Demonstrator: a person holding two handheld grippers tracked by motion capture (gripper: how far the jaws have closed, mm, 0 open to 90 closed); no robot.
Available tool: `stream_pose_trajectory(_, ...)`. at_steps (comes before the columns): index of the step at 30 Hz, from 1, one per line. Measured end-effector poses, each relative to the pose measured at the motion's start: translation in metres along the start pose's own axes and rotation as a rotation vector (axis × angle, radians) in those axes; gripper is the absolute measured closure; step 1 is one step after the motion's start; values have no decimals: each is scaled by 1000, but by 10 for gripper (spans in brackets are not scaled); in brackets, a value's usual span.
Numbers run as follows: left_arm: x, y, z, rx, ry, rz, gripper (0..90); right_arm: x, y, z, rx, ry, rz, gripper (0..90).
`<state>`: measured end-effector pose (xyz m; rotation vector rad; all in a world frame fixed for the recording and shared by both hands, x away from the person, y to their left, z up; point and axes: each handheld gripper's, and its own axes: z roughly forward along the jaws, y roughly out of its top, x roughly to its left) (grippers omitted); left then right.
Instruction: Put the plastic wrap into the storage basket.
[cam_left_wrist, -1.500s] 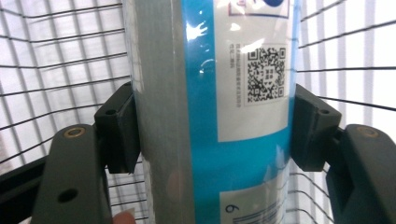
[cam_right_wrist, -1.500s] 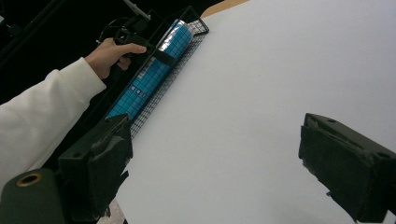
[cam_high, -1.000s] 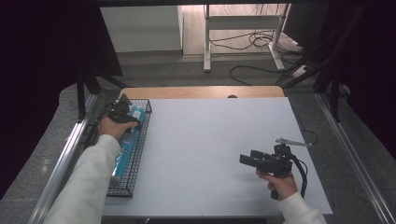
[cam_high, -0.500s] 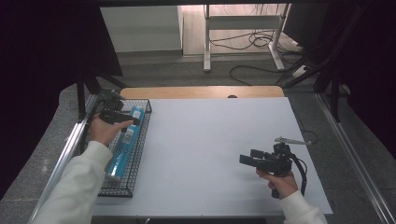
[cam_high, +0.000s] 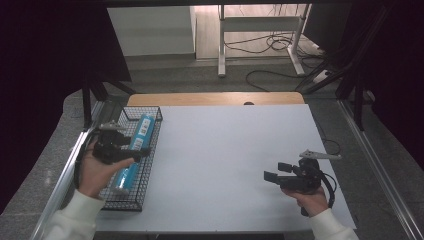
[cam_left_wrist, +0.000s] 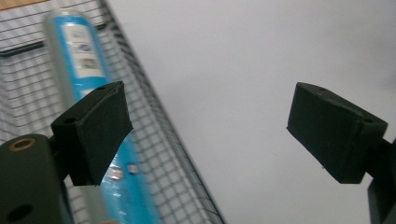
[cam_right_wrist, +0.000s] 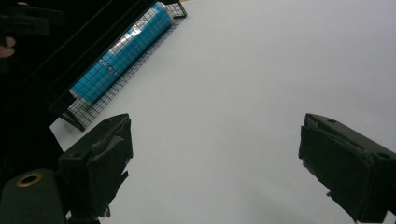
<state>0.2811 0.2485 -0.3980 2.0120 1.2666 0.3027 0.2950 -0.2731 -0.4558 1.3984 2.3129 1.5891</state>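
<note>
A blue tube (cam_high: 144, 126) with a white label lies lengthwise in a black wire basket (cam_high: 150, 165) at the table's left edge. My left gripper (cam_high: 141, 153) hovers over the basket's left middle, above the tube, pointing right. In the left gripper view the left gripper (cam_left_wrist: 210, 126) is open with nothing between the pads; the jaws have just closed a little. The tube (cam_left_wrist: 79, 60) and basket mesh (cam_left_wrist: 154, 135) lie below it. My right gripper (cam_high: 272, 171) is held open near the front right. Through the right gripper (cam_right_wrist: 215, 158) I see the tube (cam_right_wrist: 126, 51) far off.
A white sheet (cam_high: 225, 150) covers the table between the two hands. A wooden strip (cam_high: 215, 98) shows at the table's back edge. Metal rails (cam_high: 380, 170) run along both sides. Cables and a desk frame (cam_high: 260, 30) stand on the floor beyond.
The left hand has drawn back from the basket's far end toward the near left and lifted. The blue tube stays in the basket. The right hand has kept still.
</note>
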Motion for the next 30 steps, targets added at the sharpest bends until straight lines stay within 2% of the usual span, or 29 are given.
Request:
stream_pose_trajectory(7, -31, -23, 1, -27, -70, 49, 143, -6, -9, -10, 18, -21, -14, 104)
stream_pose_trajectory(10, -45, -29, 5, -19, -93, 88, 144, -9, -13, -14, 29, -29, -17, 106)
stream_pose_trajectory(14, -57, -36, 15, 13, -96, 135, 146, -10, -15, -16, 41, -47, -42, 106)
stream_pose_trajectory(22, -65, -40, 24, 43, -110, 174, 148, -6, -16, -14, 62, -73, -110, 106)
stream_pose_trajectory(30, -64, -41, 19, 22, -117, 167, 147, -7, -16, -13, 56, -125, -177, 105)
